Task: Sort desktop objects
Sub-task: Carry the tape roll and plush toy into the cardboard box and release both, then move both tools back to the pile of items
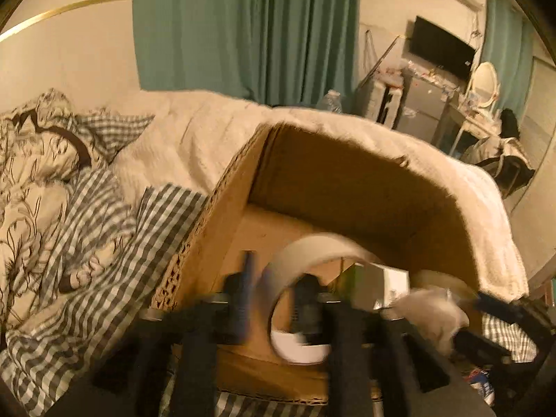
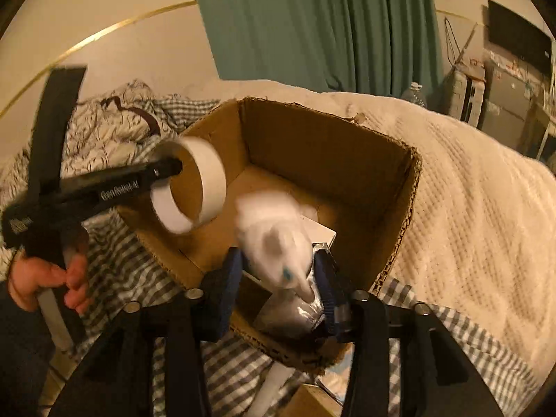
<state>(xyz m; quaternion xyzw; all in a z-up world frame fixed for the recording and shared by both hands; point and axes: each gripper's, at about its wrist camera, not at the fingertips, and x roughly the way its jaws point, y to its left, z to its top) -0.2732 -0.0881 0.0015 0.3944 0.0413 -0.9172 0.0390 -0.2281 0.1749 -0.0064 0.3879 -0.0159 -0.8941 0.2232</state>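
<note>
An open cardboard box [image 1: 222, 215] [image 2: 406, 208] sits on a bed. A white tape roll [image 1: 312, 246] [image 2: 189, 187] hangs blurred over the box's near left corner. My left gripper [image 1: 278, 271] [image 2: 166, 170] stands open, with one finger outside the roll's wall and the other inside its hole. My right gripper [image 2: 278, 257] [image 1: 476, 319] is over the box's near side, jaws apart. A blurred soft white object [image 2: 274, 236] [image 1: 431, 312] with a teal spot is between its fingers, with a gap on each side. A silver foil pack [image 2: 295, 312] and a white card [image 2: 326, 232] lie in the box.
The box rests on a checked sheet [image 1: 90, 229] and a cream blanket [image 2: 479, 208]. A patterned quilt [image 1: 31, 160] is bunched at the left. A hand [image 2: 45, 278] holds the left gripper's handle. Behind are a green curtain [image 1: 243, 34], a water bottle [image 2: 413, 92] and cluttered furniture [image 1: 427, 97].
</note>
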